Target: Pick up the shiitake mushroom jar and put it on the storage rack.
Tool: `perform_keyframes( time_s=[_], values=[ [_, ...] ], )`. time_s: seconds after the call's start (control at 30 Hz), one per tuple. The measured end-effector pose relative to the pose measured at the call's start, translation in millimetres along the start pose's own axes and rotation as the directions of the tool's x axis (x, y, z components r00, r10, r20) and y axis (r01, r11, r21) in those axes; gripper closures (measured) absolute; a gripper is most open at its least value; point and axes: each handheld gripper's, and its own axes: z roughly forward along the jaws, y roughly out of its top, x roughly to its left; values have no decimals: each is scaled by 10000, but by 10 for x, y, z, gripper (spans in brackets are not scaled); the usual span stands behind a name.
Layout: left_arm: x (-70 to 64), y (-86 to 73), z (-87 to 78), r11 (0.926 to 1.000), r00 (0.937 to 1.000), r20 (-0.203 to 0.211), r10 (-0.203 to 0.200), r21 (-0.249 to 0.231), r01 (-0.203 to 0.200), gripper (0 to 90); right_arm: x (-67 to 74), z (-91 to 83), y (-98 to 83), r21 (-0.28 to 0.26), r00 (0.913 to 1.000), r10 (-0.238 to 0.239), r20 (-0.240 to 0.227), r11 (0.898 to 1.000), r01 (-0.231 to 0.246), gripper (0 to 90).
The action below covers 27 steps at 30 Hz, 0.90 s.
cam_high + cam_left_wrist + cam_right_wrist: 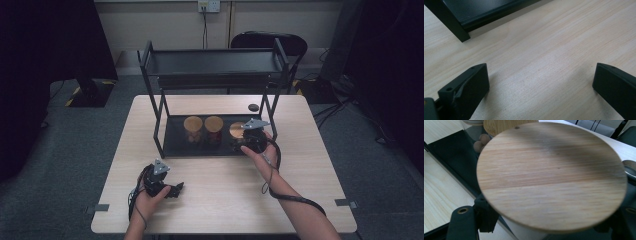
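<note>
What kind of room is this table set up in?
Probably an office or lab used for recording. A lone wooden table stands on grey carpet, a wall socket sits on a plain wall, and a black office chair waits behind a small black shelf rack.

no writing, label or number can be read anywhere. the jar lids and the rack are plain.

1. Jar w/ round bamboo lid (551, 176): upright on bottom tray of black rack (172, 145), at tray's right end, right of 2 similar jars. Lid pale wood grain, flat, closed on top; body below looks whitish.
2. Held on both sides by right gripper (248, 140), between rack's right legs.
</note>
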Motion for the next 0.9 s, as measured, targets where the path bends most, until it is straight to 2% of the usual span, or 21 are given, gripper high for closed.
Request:
perform_keyframes(
  time_s=[0.9],
  values=[
    [0,0,0,10000,10000,0,2,0,-2,3,-18,165,56,116,9998,24,191,9999,-26,253]
  ],
)
